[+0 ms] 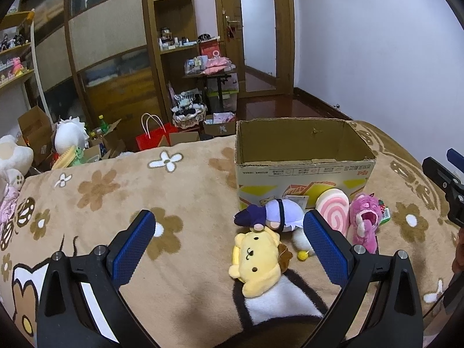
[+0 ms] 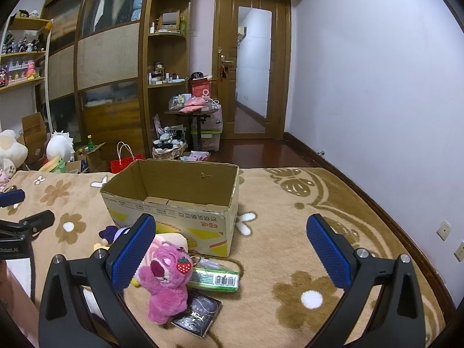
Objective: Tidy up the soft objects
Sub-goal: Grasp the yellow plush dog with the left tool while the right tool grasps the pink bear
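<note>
Sitting mid-frame on the tan flower-print blanket, the open brown cardboard box shows only bare cardboard inside. Piled against its front: fuzzy pink bear plush, yellow dog plush, purple-hatted doll and pink swirl-roll cushion. Left gripper and right gripper both have jaws spread wide, gripping nothing.

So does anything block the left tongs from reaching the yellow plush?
Nothing visible does. The open left tongs hover over the bed, and the yellow plush lies uncovered between the fingers; only the purple plush touches its far side.
</note>
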`<action>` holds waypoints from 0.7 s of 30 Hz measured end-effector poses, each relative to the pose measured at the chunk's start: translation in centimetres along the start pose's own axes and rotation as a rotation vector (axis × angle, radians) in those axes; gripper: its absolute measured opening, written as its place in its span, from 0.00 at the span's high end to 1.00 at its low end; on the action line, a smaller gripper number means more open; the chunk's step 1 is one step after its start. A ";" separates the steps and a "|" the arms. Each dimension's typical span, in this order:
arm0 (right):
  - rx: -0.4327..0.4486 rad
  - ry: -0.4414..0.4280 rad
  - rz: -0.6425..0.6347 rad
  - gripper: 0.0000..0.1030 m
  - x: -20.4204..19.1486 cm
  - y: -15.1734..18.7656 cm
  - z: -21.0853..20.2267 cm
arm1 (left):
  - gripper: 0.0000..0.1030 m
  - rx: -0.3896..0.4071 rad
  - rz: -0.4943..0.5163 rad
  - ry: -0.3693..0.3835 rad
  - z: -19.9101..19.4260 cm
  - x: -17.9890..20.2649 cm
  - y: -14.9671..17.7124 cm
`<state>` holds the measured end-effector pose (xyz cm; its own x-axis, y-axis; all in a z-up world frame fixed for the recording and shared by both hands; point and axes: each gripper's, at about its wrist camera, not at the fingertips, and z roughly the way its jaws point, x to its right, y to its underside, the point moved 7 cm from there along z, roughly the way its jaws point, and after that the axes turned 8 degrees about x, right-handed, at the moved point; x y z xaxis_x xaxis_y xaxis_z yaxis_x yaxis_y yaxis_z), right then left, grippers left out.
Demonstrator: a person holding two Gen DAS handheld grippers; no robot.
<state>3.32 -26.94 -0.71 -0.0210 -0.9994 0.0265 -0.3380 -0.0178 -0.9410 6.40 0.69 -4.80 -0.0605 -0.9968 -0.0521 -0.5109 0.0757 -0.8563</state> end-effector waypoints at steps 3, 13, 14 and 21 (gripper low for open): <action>-0.008 -0.035 0.032 0.00 -0.3 -0.3 0.4 | 0.02 -0.027 -0.007 0.006 1.0 0.5 -0.2; -0.089 -0.122 0.059 0.00 -2.2 1.0 3.6 | 0.02 -0.170 -0.005 0.044 5.0 2.0 1.3; -0.098 -0.126 0.057 0.00 -2.3 1.2 3.8 | 0.02 -0.189 -0.008 0.049 5.5 2.1 1.7; -0.196 -0.174 0.044 0.00 -3.6 3.3 6.5 | 0.02 -0.320 -0.022 0.067 8.8 2.2 4.5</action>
<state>8.40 -23.59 -6.12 0.1162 -0.9894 -0.0873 -0.5168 0.0148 -0.8560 11.51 -1.41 -13.27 -0.0974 -0.9952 0.0073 -0.7556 0.0692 -0.6513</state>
